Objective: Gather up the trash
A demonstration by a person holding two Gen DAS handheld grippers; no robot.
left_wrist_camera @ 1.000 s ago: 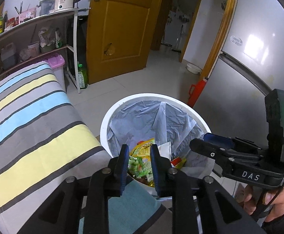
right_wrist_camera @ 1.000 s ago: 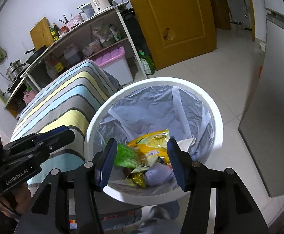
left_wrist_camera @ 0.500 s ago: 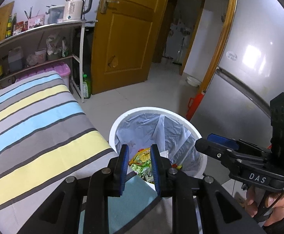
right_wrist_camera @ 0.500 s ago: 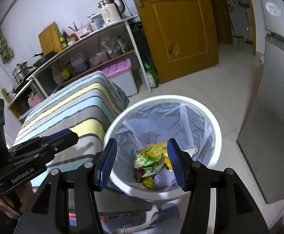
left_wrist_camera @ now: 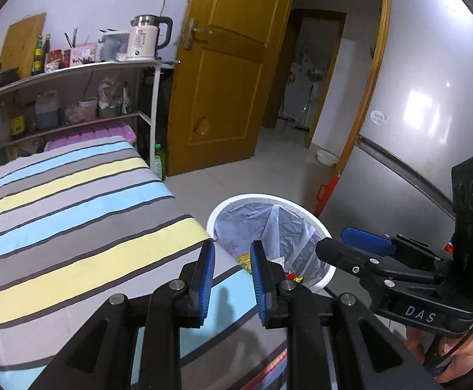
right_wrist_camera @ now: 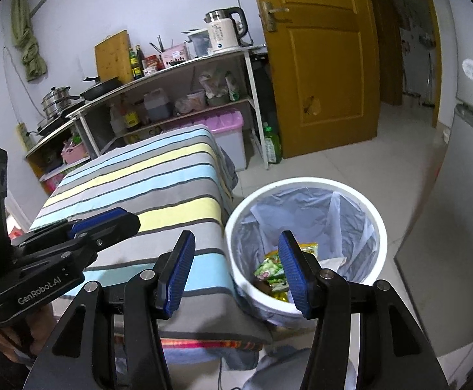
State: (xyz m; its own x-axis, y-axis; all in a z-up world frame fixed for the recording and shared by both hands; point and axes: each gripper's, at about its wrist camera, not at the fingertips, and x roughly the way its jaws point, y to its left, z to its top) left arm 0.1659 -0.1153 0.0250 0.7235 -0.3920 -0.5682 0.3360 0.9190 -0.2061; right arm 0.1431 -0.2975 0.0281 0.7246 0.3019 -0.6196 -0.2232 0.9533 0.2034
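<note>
A white trash bin with a grey-blue liner stands on the floor beside the striped table. Green and yellow snack wrappers lie at its bottom. My left gripper hovers over the table's corner, its blue pads a narrow gap apart with nothing between them. My right gripper is open wide and empty, above the table edge and the bin's near rim. Each gripper shows in the other's view: right, left. No loose trash shows on the cloth.
A shelf rack with a kettle, bottles and pans stands behind the table. A pink-lidded box and a green bottle sit by it. The yellow door is beyond and the grey fridge on the right.
Both grippers have risen and drawn back from over the bin. The bin now looks smaller and farther, and more of the striped table shows. Neither gripper's jaws changed.
</note>
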